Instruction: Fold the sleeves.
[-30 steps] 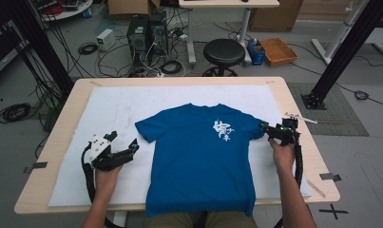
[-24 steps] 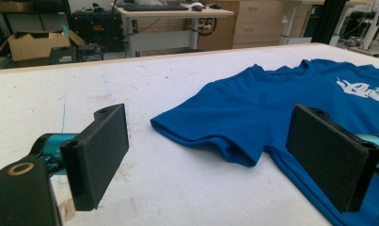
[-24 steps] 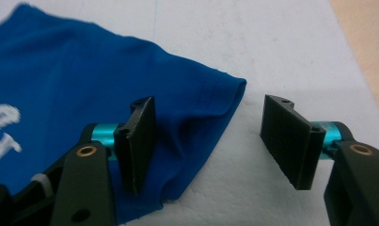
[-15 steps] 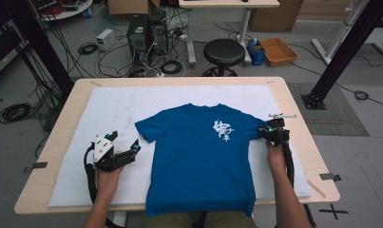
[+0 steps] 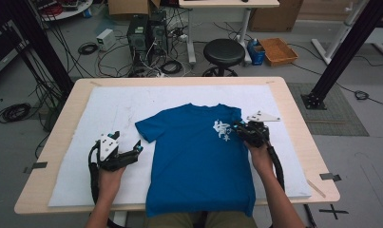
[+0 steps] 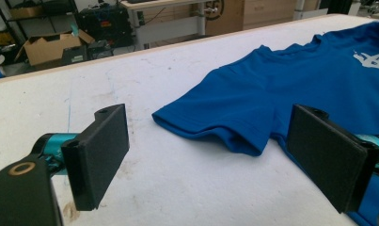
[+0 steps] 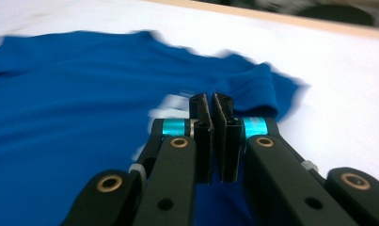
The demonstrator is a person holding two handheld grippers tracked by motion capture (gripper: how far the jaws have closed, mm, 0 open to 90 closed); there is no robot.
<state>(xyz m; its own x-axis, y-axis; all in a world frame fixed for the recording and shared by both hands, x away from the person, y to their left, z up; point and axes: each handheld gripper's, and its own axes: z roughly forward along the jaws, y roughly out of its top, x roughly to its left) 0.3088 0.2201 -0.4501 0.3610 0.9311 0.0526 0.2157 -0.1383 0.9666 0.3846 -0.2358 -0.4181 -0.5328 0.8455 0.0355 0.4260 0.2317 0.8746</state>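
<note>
Right tongs [image 5: 240, 129] now over blue T-shirt [image 5: 194, 156]

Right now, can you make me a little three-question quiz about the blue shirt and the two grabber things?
1. True or false: the blue T-shirt lies spread flat on the white mat.
2. Which gripper has its jaws wide apart? A) left gripper B) right gripper
3. Fill in: the left gripper's jaws sit on either side of the shirt's ______.

Key:
1. True.
2. A. The left gripper's jaws are wide apart; the right gripper's are closed together over the shirt.
3. Sleeve.
</note>
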